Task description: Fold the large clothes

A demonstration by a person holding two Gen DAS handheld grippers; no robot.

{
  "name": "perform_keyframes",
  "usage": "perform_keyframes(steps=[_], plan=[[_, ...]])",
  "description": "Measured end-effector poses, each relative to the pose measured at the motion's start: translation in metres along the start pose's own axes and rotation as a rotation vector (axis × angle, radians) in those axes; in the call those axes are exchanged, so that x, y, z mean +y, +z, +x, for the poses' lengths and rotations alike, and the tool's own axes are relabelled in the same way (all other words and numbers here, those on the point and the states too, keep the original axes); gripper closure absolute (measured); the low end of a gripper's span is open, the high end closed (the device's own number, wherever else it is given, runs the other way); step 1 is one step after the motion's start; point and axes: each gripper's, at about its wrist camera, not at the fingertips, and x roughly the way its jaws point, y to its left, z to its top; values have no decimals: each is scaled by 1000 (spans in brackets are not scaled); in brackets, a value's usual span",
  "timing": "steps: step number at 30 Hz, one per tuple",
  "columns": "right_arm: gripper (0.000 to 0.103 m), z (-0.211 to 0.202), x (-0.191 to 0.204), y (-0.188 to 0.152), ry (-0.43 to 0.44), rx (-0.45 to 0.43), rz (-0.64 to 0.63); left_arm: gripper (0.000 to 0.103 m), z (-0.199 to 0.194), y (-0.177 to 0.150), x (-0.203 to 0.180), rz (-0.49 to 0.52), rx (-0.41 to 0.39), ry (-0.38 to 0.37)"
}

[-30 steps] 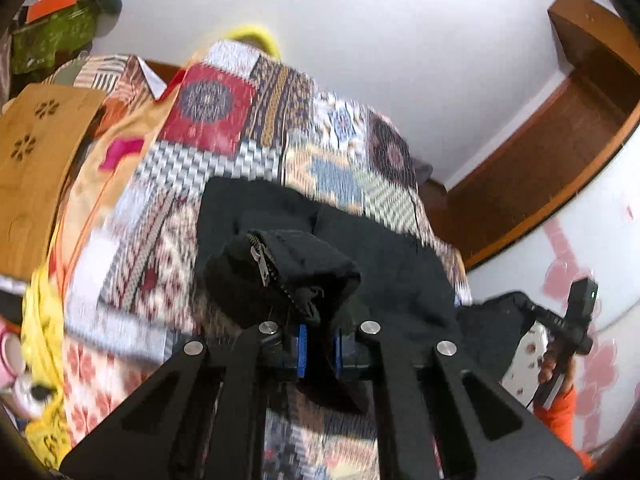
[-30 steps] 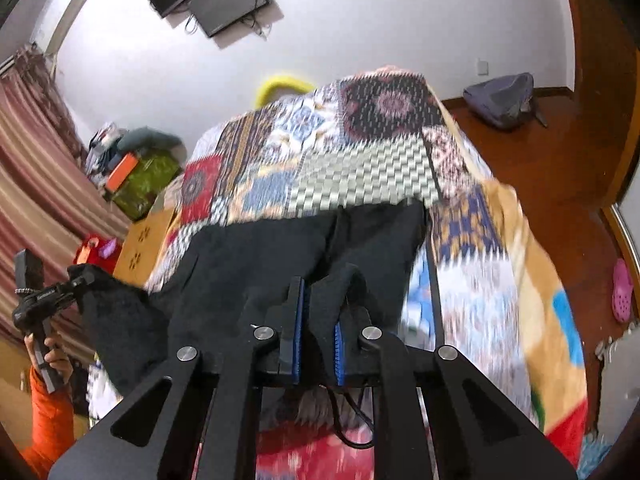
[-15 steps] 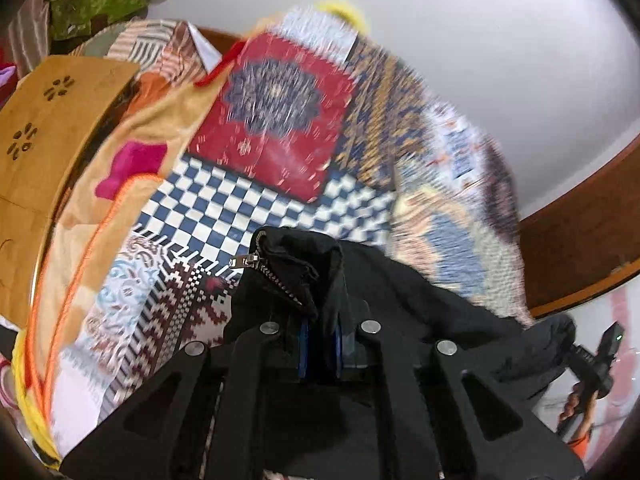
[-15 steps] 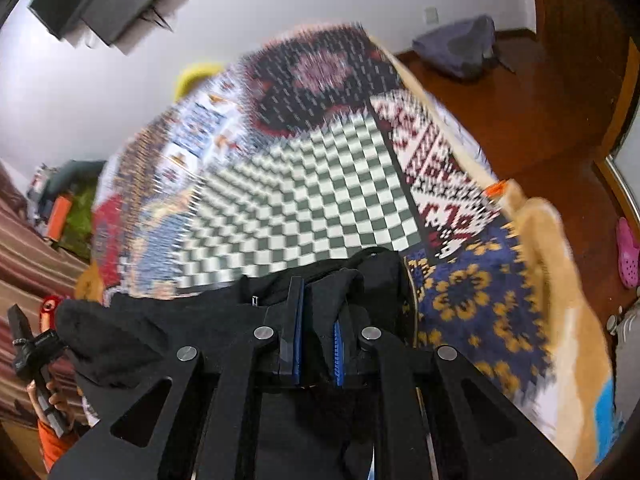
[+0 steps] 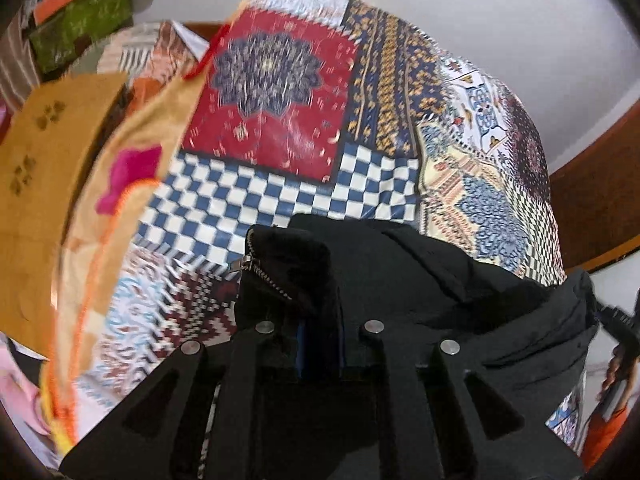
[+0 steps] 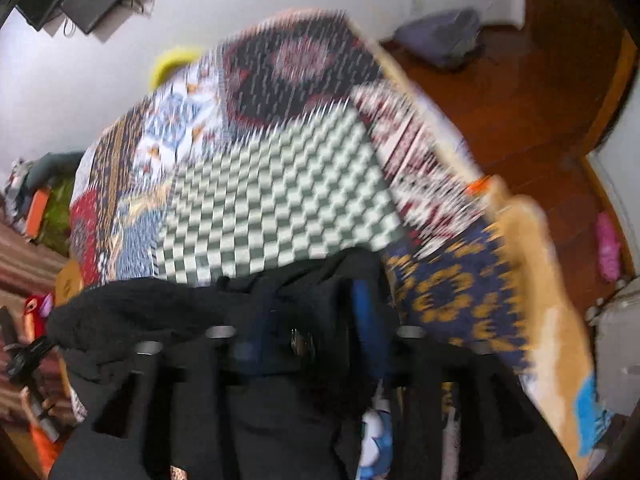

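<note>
Since the earlier frames both claws have been carried forward and down, so that the black garment (image 5: 460, 280), once hanging above the bed, is now laid on the patchwork quilt (image 5: 280, 100) with its folded edge at the checkered patch. The right claw (image 6: 316, 312) has just been opening: its blue pads now stand apart with black fabric loose between them, no longer pinched, though blur hides the detail. The left claw (image 5: 320, 344) is seen clenched on a bunched fold of the garment beside the zipper (image 5: 260, 272).

Along its long axis the garment is spread from side to side between the two claws, lying directly ahead of and under each. The zippered corner is nearest the left claw, which is judged to be the one that must let go next; the right claw has only to be lifted clear of the cloth.

To the left of the bed a tan perforated board (image 5: 44, 152) and piled cloth are seen, and a wooden floor (image 6: 520, 80) with a grey bag (image 6: 444, 36) lies beyond on the right. Nothing rests on the quilt ahead of the garment, so no obstruction is seen. A hand (image 6: 44, 408) on a dark handle is visible at the left edge of the right view.
</note>
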Motion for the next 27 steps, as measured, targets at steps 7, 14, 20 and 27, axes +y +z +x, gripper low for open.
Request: perform_keyframes(steps=[7, 14, 20, 27], plan=[[35, -54, 39, -13, 28, -87, -121, 82, -44, 1, -15, 24, -32, 44], [35, -70, 100, -53, 57, -111, -343, 47, -91, -6, -22, 27, -134, 29], [35, -61, 135, -77, 103, -108, -422, 36, -131, -20, -52, 146, -262, 53], [35, -29, 160, -97, 118, -44, -472, 35, -111, -63, -110, 344, -237, 19]])
